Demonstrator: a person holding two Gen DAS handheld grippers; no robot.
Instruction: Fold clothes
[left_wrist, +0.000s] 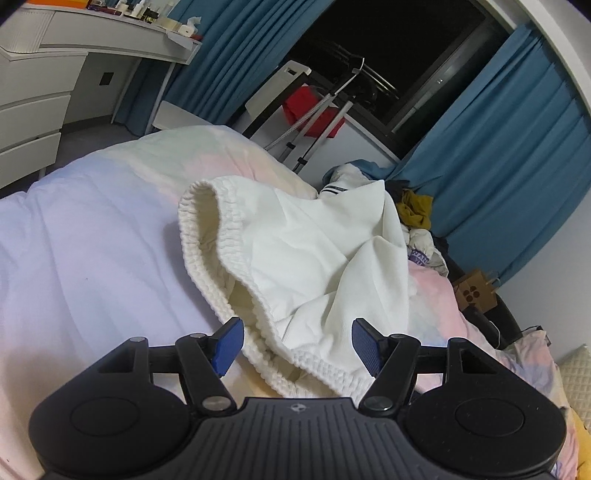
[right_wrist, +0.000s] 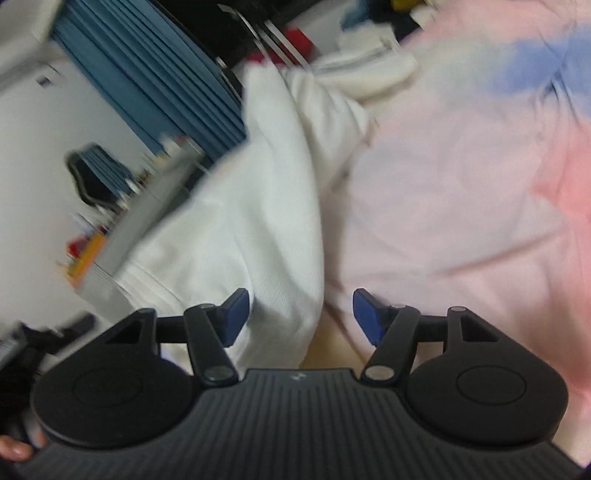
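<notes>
The right wrist view is smeared with motion blur, so the shelves and small items along its left side cannot be made out; a fingertip (right_wrist: 14, 448) shows at the bottom left corner, the rest of the hand cut off. In the left wrist view the white garment (left_wrist: 295, 251) lies crumpled on the bed (left_wrist: 74, 258), towards its far right side, its ribbed elastic waistband (left_wrist: 201, 240) gaping open towards the camera. What lies under its folds is hidden, and its near hem is cut off behind the tool body.

The left tongs (left_wrist: 297, 345) stand apart at a middling width, the waistband hem lying between the blue pads (left_wrist: 231, 343) without either pad pressing on it. The right tongs (right_wrist: 299, 317) are likewise part open, a fold of the same white cloth (right_wrist: 258, 221) running between the pads; no grip shows.

Beyond the garment, at the bed's far right edge, sits a heap of other clothes (left_wrist: 417, 214), partly screened by it. Blue curtains (left_wrist: 498, 147), a dark window (left_wrist: 388, 44), a white drawer unit (left_wrist: 33, 110) and a red bag (left_wrist: 314, 110) behind a metal stand fill the background.
</notes>
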